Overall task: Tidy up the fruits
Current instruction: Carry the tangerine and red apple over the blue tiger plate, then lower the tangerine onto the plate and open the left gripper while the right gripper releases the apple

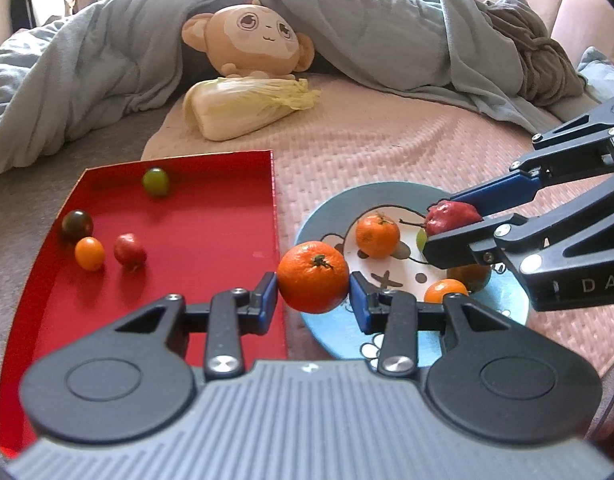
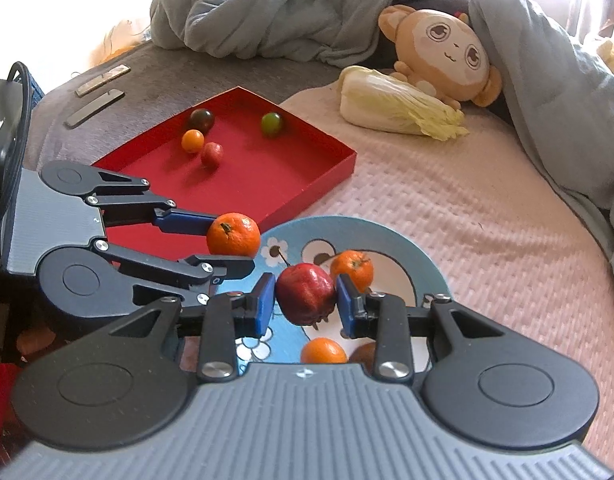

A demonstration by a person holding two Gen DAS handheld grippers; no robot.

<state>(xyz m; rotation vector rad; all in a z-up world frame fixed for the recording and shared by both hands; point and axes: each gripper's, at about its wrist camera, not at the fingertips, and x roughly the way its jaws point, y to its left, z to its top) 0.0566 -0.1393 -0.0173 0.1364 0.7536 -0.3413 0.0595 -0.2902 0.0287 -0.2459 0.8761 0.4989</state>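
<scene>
Left wrist view: left claw (image 1: 313,285) is clamped on a mandarin (image 1: 312,277), lifted between the blue plate (image 1: 387,190) and the red tray (image 1: 211,240), which lies just to its left and holds four small fruits. Right wrist view: right claw (image 2: 305,305) is clamped on a red apple (image 2: 305,294) over the plate; the tray (image 2: 319,178) sits far-left, beyond the left claw (image 2: 233,248), so the left hand looks nearer.

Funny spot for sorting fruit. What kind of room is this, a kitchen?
More likely a bedroom: the fruit sits on a bed. A rumpled grey duvet is heaped at the back, a monkey plush toy peeks out from under it, and the red tray rests on a pink quilted bedspread.
</scene>
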